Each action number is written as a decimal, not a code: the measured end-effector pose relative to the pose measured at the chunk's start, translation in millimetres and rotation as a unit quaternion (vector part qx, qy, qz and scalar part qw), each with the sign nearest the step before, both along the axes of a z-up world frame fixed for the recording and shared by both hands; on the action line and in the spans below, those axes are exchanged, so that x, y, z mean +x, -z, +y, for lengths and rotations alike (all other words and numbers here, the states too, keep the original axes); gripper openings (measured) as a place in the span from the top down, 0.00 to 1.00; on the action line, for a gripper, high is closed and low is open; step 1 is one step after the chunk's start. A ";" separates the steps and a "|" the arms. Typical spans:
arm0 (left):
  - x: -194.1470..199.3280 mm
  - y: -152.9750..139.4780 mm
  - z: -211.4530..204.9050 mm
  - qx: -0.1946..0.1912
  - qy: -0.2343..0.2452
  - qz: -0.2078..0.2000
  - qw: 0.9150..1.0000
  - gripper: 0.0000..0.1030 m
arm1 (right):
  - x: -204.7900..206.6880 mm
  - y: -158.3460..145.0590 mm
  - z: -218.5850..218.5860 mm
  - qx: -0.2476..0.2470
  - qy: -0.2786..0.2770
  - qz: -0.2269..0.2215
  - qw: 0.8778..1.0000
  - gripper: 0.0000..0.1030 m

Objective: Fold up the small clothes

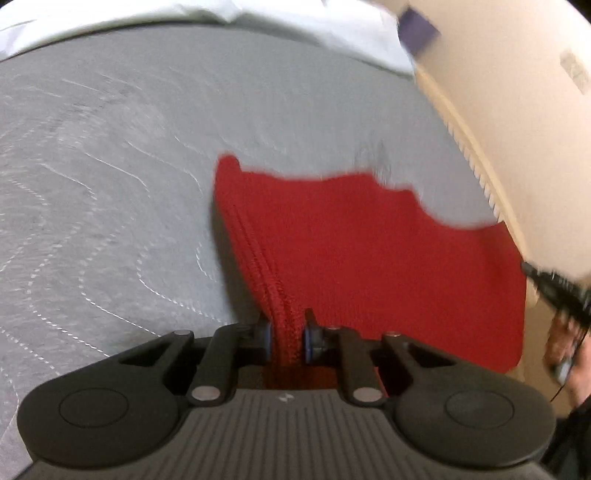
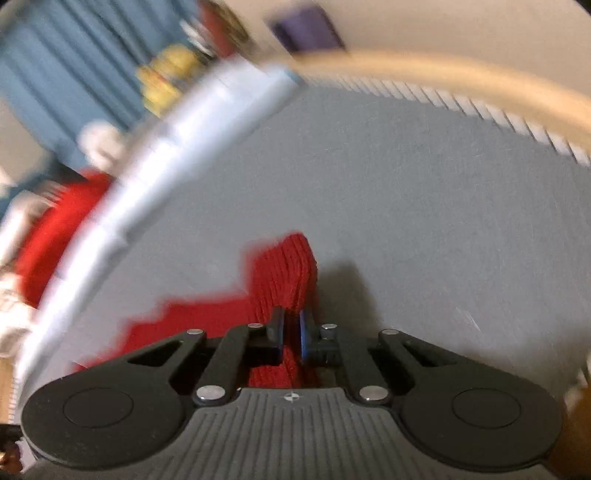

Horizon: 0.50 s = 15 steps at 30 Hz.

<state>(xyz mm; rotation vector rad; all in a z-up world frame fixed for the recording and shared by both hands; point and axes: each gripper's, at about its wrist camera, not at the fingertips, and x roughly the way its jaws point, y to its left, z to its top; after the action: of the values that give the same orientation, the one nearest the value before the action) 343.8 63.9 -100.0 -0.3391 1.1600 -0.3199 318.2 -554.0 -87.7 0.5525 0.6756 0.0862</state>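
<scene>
A red knitted garment (image 1: 351, 236) hangs spread above the grey quilted bed surface (image 1: 110, 166). My left gripper (image 1: 287, 336) is shut on a ribbed edge of it, which bunches between the jaws. In the right wrist view my right gripper (image 2: 291, 332) is shut on another ribbed part of the red garment (image 2: 288, 273), with more red cloth trailing to the lower left. The other gripper's dark tip (image 1: 554, 288) shows at the right edge of the left wrist view. Both views are blurred by motion.
A white sheet or pillow (image 1: 184, 14) lies along the bed's far edge, also seen as a pale band (image 2: 166, 155). A beige bed frame (image 2: 443, 74) and cream wall (image 1: 517, 110) border the bed. Blue curtains (image 2: 55, 74) and another red item (image 2: 48, 236) lie beyond.
</scene>
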 end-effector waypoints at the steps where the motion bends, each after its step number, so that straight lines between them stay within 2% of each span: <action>1: -2.4 2.0 -1.6 0.013 0.007 0.003 1.000 0.84 | 1.4 2.9 0.3 -0.010 0.013 0.014 1.000 0.93; 3: -5.6 19.3 -11.1 0.065 0.031 0.040 0.997 0.80 | 8.5 21.1 0.9 -0.049 0.042 0.081 0.995 0.93; 4: -7.1 25.4 -15.5 0.089 0.038 0.053 0.994 0.79 | 10.5 29.2 2.2 -0.081 0.060 0.116 0.988 0.94; 5: -9.0 27.0 -17.8 0.113 0.043 0.058 0.991 0.76 | 10.2 31.4 2.4 -0.102 0.069 0.129 0.984 0.93; 6: -9.5 23.5 -17.5 0.116 0.042 0.056 0.991 0.73 | 8.2 28.6 2.2 -0.111 0.074 0.127 0.983 0.90; 8: -12.9 2.6 -12.3 0.107 0.030 0.022 0.994 0.73 | -1.3 12.8 1.2 -0.112 0.084 0.089 0.986 0.89; 10: -22.1 -17.8 -8.7 0.081 0.029 -0.022 0.996 0.73 | -13.6 -5.3 6.7 -0.112 0.067 0.039 0.991 0.72; 11: -28.0 -26.4 -10.2 0.059 0.042 -0.037 0.997 0.73 | -20.1 -13.1 12.6 -0.116 0.047 0.015 0.992 0.69; 13: -39.4 -28.1 -23.7 0.034 0.098 -0.044 0.994 0.73 | -29.5 -19.6 28.4 -0.111 -0.017 -0.012 0.994 0.66; 15: -49.7 -14.1 -50.8 0.059 0.174 -0.031 0.982 0.73 | -29.6 -10.0 42.8 -0.092 -0.088 0.004 0.992 0.65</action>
<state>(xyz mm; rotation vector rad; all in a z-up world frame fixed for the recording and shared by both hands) 294.1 13.0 -86.0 -0.0184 1.1699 -0.5605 288.6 -511.3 -77.6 0.3148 0.7306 0.1846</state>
